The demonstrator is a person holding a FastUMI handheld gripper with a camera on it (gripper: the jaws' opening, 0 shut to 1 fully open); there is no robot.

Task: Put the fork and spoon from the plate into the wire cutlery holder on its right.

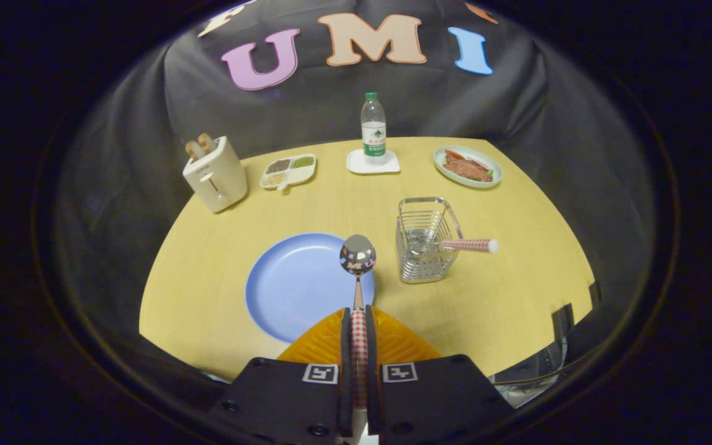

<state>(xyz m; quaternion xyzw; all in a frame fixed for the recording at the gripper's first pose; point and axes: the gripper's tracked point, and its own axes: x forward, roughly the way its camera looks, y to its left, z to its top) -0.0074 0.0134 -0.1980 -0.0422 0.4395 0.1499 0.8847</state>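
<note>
Hidden: we cannot see the fork head; it sits down inside the wire cutlery holder, its checked handle leaning out to the right.
Hand-held gripper: we see its fingers closed on the spoon handle, bowl raised over the blue plate rim.
Desk: holder just right of plate.

Spoon sitting clamped between the gripper fingers over plate; wire cutlery holder standing right, fork resting inside.
</note>
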